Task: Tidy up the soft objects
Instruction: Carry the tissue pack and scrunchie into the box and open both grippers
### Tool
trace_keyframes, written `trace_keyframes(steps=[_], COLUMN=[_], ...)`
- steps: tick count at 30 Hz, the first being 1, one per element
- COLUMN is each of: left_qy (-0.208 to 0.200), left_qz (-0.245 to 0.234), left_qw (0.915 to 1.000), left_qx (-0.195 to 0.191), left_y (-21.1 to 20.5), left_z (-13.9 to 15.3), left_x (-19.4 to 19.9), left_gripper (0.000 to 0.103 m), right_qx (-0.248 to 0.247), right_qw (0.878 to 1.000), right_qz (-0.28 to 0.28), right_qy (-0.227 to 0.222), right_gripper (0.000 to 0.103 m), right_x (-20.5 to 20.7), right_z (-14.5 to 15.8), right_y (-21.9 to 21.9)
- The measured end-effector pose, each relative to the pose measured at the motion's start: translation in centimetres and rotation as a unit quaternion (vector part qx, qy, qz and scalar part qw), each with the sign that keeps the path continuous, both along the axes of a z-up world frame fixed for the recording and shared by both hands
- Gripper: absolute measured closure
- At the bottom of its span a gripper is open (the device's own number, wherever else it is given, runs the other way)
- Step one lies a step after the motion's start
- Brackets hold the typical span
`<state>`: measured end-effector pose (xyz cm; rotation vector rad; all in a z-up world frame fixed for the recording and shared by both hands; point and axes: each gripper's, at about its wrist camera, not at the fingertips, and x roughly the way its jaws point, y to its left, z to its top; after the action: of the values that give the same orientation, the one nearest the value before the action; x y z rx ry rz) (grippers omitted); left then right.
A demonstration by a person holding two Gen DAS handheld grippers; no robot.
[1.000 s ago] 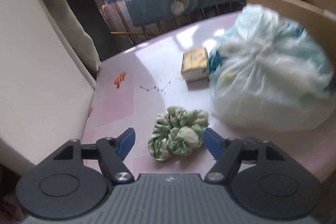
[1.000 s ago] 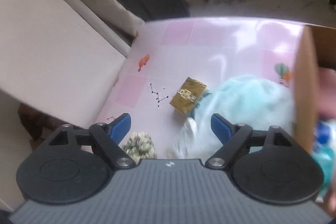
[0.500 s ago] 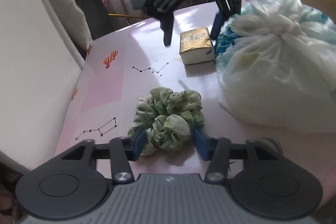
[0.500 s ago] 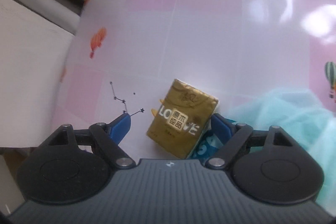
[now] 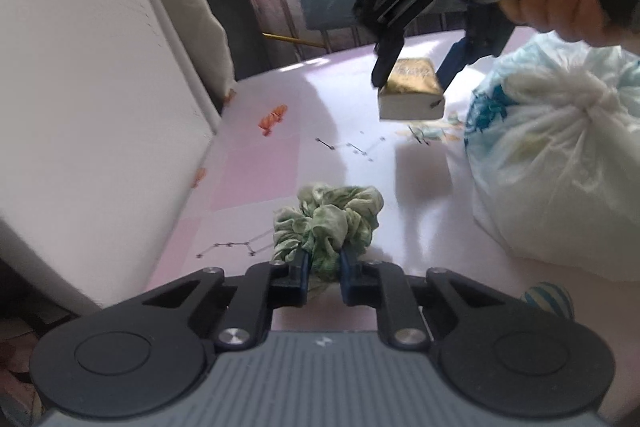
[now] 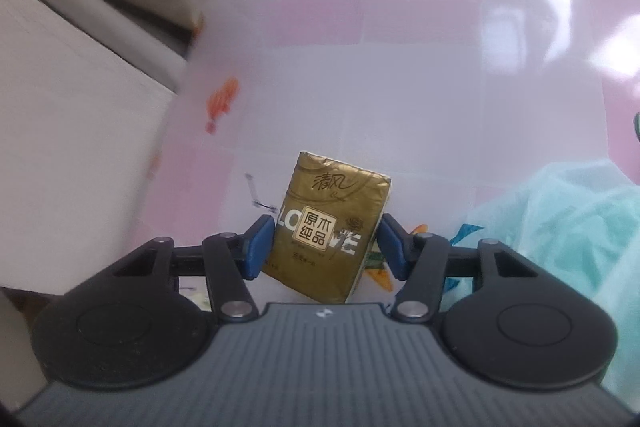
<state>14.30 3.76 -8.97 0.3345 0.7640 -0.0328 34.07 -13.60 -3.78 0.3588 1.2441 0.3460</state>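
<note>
I have the green scrunchie (image 5: 328,223) pinched in the left gripper (image 5: 323,269), whose fingers have just been closing and now clamp a fold at its near edge; the rest of it spills out ahead of them, low over the pink tabletop (image 5: 280,163). The bite is small — if I lift fast, the cloth could slide out and drop back.

Beyond the scrunchie, the gold tissue pack (image 6: 330,227) sits between the fingers of the right gripper (image 6: 324,247), which have just been closing on its two long sides. In the left wrist view the pack (image 5: 412,93) looks raised off the tabletop, with its shadow below. It sits skewed in the grip, and the wrapper looks slick, so I judge it could twist or slip free.

Right of the scrunchie lies a knotted white plastic bag (image 5: 560,163), close to both grippers. A swing that way could snag it — or drag it along.
</note>
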Motion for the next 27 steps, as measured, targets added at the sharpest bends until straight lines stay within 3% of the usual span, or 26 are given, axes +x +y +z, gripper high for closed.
trace_keyframes(steps=[9, 14, 22, 27], left_qy=[-0.046, -0.072, -0.101, -0.111], left_qz=[0.006, -0.014, -0.062, -0.093], left_qw=[0.9989, 0.9971, 0.9916, 0.9877], left_qx=[-0.008, -0.020, -0.049, -0.059], left_y=[-0.5, -1.7, -4.6, -6.8], left_z=[4.3, 6.8, 9.9, 10.8], left_x=[-3.3, -5.4, -7.4, -8.0], left_gripper=[0.088, 0.088, 0.088, 0.087], right_qx=[0.098, 0.128, 0.113, 0.079], right_qw=[0.994, 0.987, 0.969, 0.959], right_qz=[-0.023, -0.057, -0.160, -0.211], right_qy=[-0.052, -0.079, -0.153, -0.172], right_gripper=[0.047, 0.047, 0.047, 0.047], right_x=[-5.7, -11.1, -22.0, -28.2], right_z=[7.1, 10.3, 15.1, 15.6], right_y=[-6.4, -12.6, -25.9, -32.3])
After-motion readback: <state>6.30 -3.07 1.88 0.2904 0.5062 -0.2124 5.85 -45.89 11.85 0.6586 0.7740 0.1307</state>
